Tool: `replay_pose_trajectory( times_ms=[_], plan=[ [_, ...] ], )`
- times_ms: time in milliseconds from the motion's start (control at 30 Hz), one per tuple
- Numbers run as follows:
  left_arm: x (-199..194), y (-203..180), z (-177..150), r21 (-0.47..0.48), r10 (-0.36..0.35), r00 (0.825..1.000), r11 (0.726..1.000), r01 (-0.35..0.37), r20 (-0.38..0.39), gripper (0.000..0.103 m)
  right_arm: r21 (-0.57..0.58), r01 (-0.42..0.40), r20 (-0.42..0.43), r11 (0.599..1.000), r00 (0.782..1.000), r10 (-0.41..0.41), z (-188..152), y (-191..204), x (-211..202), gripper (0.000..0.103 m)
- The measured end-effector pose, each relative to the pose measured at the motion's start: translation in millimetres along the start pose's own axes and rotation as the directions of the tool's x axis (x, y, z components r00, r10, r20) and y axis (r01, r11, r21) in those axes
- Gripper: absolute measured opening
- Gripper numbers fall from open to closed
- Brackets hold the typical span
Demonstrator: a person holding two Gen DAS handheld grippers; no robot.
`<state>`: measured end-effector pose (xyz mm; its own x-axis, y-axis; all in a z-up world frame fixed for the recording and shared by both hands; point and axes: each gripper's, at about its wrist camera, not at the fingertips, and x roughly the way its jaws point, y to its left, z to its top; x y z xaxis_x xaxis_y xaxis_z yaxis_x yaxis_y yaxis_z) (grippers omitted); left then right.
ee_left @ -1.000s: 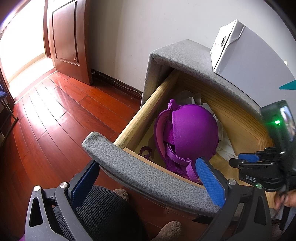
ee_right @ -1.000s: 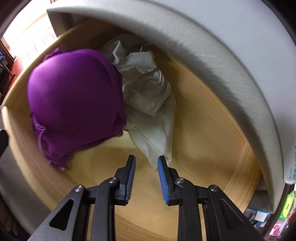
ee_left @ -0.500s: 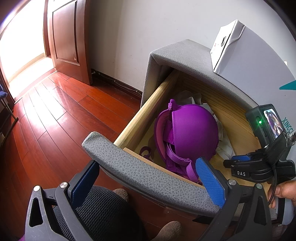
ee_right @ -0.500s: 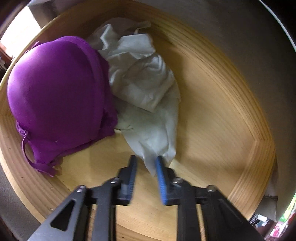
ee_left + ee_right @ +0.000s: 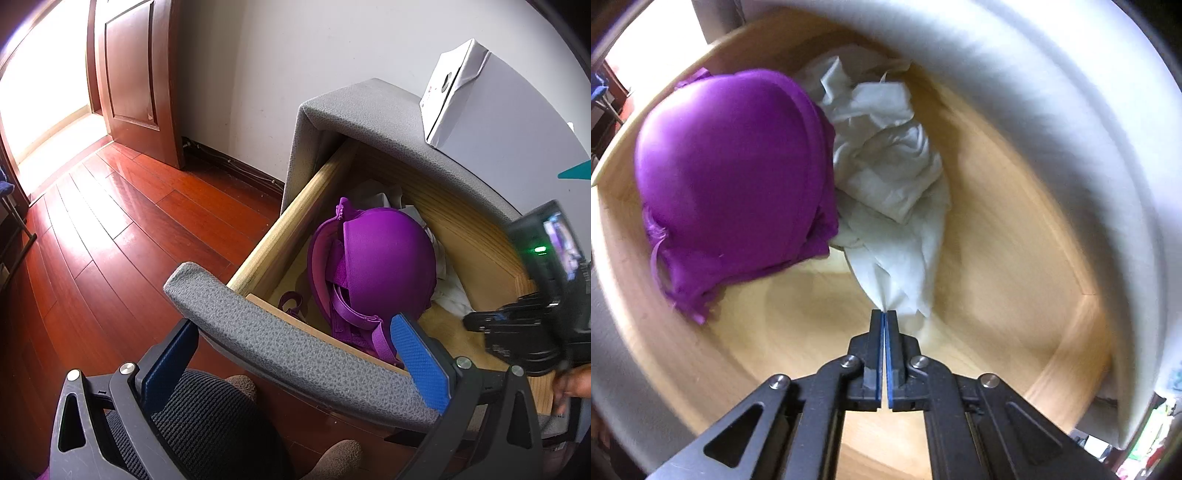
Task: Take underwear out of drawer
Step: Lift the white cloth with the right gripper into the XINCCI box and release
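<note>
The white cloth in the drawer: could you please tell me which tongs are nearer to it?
Right. The right tongs pinch the white cloth at its near tip; the left tongs straddle the drawer front.

The right hand-held gripper (image 5: 884, 314) points down into the wooden drawer (image 5: 997, 258). Its jaws have just been closing and now pinch the lower corner of the white underwear (image 5: 886, 177). A purple bra (image 5: 731, 166) lies just beside this cloth, touching its left edge.
</note>
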<state>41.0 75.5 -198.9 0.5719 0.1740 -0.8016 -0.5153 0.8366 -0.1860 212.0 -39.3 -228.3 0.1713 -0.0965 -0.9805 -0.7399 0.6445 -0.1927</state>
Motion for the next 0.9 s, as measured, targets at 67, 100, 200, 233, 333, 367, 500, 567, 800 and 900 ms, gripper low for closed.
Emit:
replay_pose_trajectory(
  times_ms=[67, 100, 200, 233, 333, 367, 500, 567, 800, 900],
  plan=[
    [0.1, -0.1, 0.1, 0.001, 0.0, 1.0, 1.0, 0.0, -0.002, 0.103, -0.001, -0.011, 0.006, 1.0, 1.0, 0.011, -8.2, -3.5, -12.9, 0.0],
    [-0.4, 0.4, 0.0, 0.001, 0.0, 1.0, 1.0, 0.0, -0.003, 0.103, 0.002, -0.016, 0.01, 1.0, 1.0, 0.016, -12.7, -5.2, -19.1, 0.0],
    [-0.5, 0.6, 0.2, 0.001, 0.0, 1.0, 1.0, 0.0, -0.003, 0.103, 0.035, -0.034, 0.044, 0.999, 0.998, 0.033, -32.4, -12.8, -43.5, 0.0],
    [-0.5, 0.6, 0.2, 0.001, 0.0, 1.0, 1.0, 0.0, -0.003, 0.103, 0.05, -0.041, 0.06, 0.998, 0.998, 0.038, -40.5, -15.2, -52.4, 0.0],
    [-0.5, 0.6, 0.3, 0.002, 0.0, 1.0, 1.0, 0.0, -0.004, 0.103, 0.098, -0.069, 0.117, 0.993, 0.992, 0.057, -64.2, -21.2, -81.8, 0.0],
    [-0.6, 0.6, 0.1, 0.001, 0.0, 1.0, 1.0, 0.0, -0.002, 0.103, 0.11, -0.08, 0.133, 0.991, 0.989, 0.065, -68.9, -21.3, -87.6, 0.0],
    [-1.0, 0.7, -0.3, 0.002, 0.0, 1.0, 1.0, 0.0, -0.003, 0.103, 0.174, -0.176, 0.243, 0.969, 0.961, 0.132, -98.5, -30.9, -125.5, 0.0],
    [-1.4, 0.8, -1.3, 0.001, 0.0, 1.0, 1.0, 0.0, -0.001, 0.103, 0.201, -0.238, 0.301, 0.95, 0.938, 0.171, -107.3, -43.5, -148.1, 0.0],
    [-1.7, 0.8, -2.1, 0.001, 0.0, 1.0, 1.0, 0.0, -0.001, 0.103, 0.255, -0.364, 0.457, 0.896, 0.862, 0.221, -116.3, -78.7, -216.6, 0.0],
    [-1.6, 0.8, -2.1, 0.001, -0.001, 1.0, 1.0, 0.001, 0.0, 0.103, 0.257, -0.413, 0.516, 0.874, 0.823, 0.237, -113.8, -90.1, -248.5, 0.0]
  ],
)
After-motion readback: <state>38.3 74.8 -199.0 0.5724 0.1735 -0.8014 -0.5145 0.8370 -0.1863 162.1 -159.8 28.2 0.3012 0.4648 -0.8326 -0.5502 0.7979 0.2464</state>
